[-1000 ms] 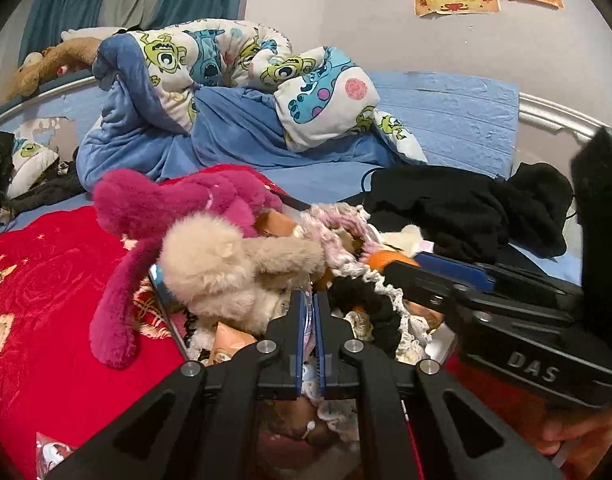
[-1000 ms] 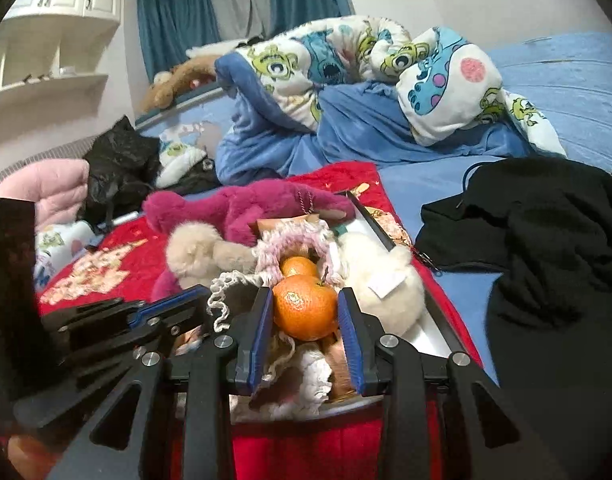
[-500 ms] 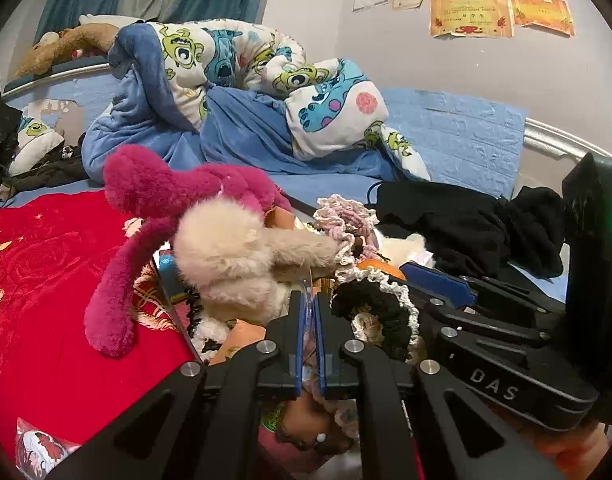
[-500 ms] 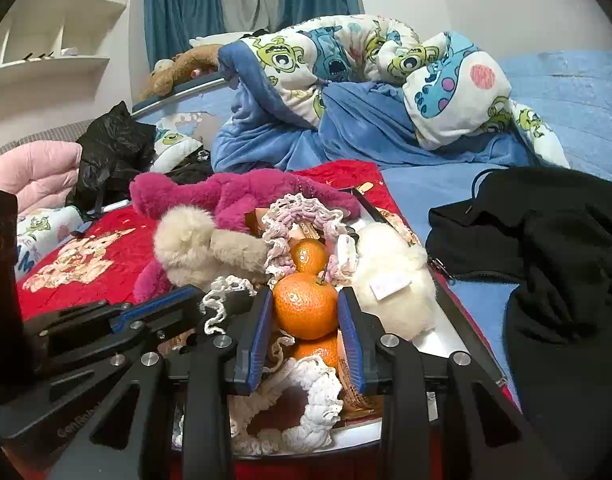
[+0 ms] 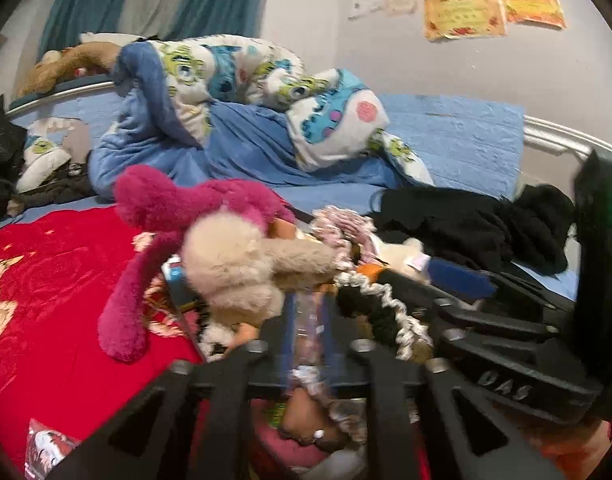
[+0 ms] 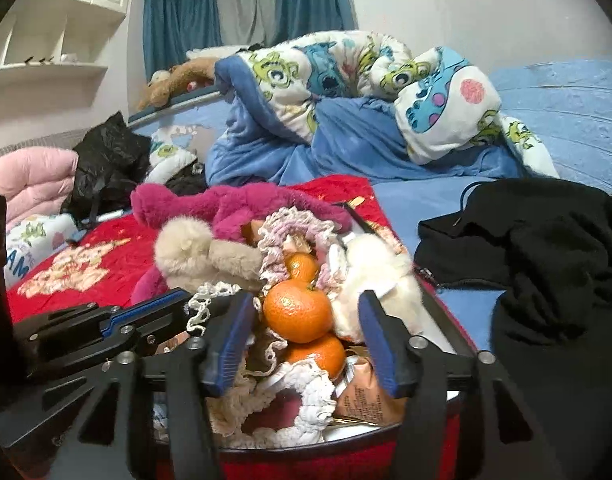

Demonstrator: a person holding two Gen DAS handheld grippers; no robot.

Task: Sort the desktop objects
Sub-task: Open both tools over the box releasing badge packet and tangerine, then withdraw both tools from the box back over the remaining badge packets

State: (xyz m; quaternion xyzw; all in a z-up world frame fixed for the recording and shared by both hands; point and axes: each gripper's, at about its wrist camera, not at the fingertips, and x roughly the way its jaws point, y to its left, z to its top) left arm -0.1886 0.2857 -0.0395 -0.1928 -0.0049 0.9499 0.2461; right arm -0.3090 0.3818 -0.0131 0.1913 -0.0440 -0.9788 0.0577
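Right gripper (image 6: 306, 344): black frame with blue pads; fingers (image 6: 230, 344) spreading apart, one on either side of the top tangerine, with a gap showing on both sides of the fruit.
Top tangerine (image 6: 297, 310): round, glossy, dimpled orange peel; it sits on a second tangerine (image 6: 320, 354), with a third (image 6: 301, 266) just behind, all in the tray.
Left gripper (image 5: 306, 328): blurred; fingers (image 5: 283, 344) parting, a clear crinkly wrapper (image 5: 308, 328) standing between them; whether the pads still press it cannot be told.
Tray (image 6: 438, 312): shallow, dark-rimmed, heaped with the task's things, on the red blanket at the near end of the bed.
Soft toys: a magenta plush (image 6: 233, 204) with long shaggy limbs at the far left of the heap, a beige fluffy plush (image 6: 185, 250) in front of it, a white fluffy one (image 6: 380, 276) on the right.
Scrunchies: a frilly pink one (image 6: 293, 220) behind the fruit, a white ruffled one (image 6: 306, 400) nearest, a black one with white trim (image 5: 380, 308) right of the left gripper.
Snack packet (image 6: 360, 394): brown, matte, right of the white scrunchie.
Red blanket (image 5: 45, 280): shiny, printed, spread to the left.
Bed (image 6: 566, 100): blue sheet, a rumpled cartoon-print quilt (image 6: 346, 76) at the far end, black clothing (image 6: 546, 248) on the right.
Room: pale wall with paper certificates (image 5: 462, 16), teal curtains (image 6: 177, 24), white shelves (image 6: 45, 64) at the far left.
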